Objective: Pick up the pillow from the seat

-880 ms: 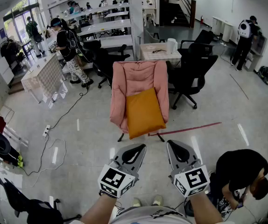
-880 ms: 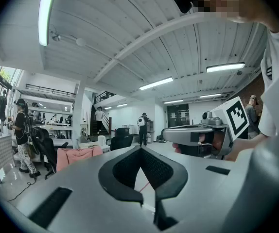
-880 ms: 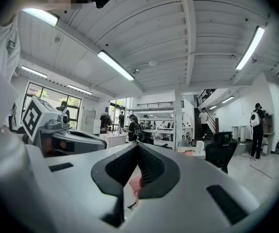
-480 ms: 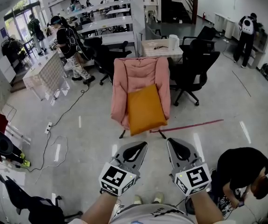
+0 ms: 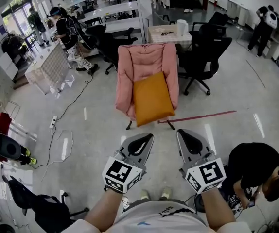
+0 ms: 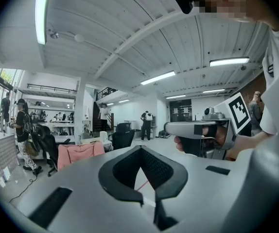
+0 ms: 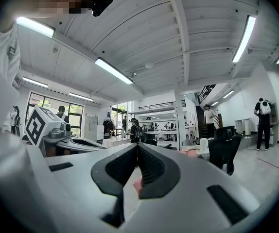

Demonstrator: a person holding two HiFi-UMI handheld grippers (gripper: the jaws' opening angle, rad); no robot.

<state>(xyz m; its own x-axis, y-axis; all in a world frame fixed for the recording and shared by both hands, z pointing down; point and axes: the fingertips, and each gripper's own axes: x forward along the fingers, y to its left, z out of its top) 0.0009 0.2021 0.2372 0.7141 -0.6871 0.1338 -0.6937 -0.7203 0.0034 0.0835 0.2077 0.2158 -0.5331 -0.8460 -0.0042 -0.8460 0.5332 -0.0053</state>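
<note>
Hall of desks and office chairs, grey floor lying open in front of me, and the pink chair standing well ahead with a red tape line running off past its feet. The orange pillow lies on that chair's seat, propped against the backrest and reaching down to the seat's front edge; nothing of mine touches it. My left gripper and right gripper hang side by side over the floor, both pointed at the chair, both with jaws pressed together and nothing between them. The step in hand, as I judge it, is the approach. I should come in squarely, spread both pairs of jaws before arriving, and take the pillow by its two side edges, one gripper each. The pinch should go deep enough into the soft stuffing that the pillow does not sag free on the lift.
</note>
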